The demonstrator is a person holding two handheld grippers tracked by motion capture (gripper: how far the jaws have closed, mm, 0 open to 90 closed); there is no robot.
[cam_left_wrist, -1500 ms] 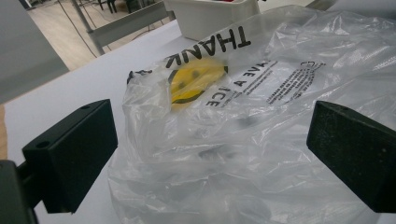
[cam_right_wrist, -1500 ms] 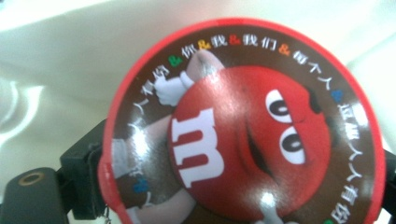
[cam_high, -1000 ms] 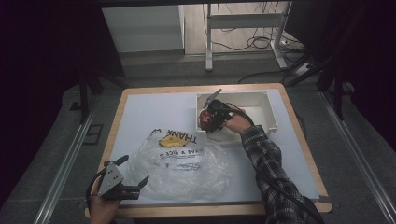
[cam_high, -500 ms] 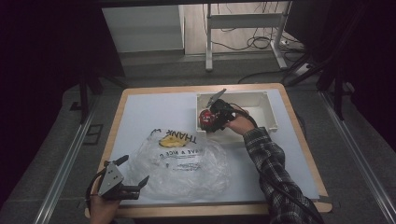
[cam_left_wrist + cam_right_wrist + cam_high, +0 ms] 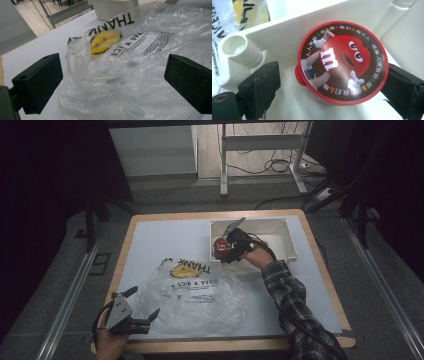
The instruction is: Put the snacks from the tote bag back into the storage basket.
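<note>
A round red can (image 5: pixel 219 246) with a cartoon candy figure on its lid (image 5: pixel 342 62) sits inside the white bin (image 5: pixel 287 240), close to the corner post of its left wall (image 5: pixel 239 48). My right gripper (image 5: pixel 226 247) is around the can (image 5: pixel 332 82). The right jaw is at the lid's edge, while the left jaw stands off with bin floor showing between. A clear plastic bag (image 5: pixel 195 295) with a yellow smiley and black print lies crumpled at the table's middle front. My left gripper (image 5: pixel 144 302) is open at the bag's near edge (image 5: pixel 112 82), jaws wide either side of the plastic (image 5: pixel 130 50).
The white table top (image 5: pixel 160 240) has a wooden rim and ends close behind my left hand. A metal frame (image 5: pixel 260 145) and cables lie on the floor beyond the table. A plaid sleeve (image 5: pixel 290 300) crosses the table's right front.
The right gripper and the can have shifted only slightly inside the bin. The left gripper and the bag have stayed put.
</note>
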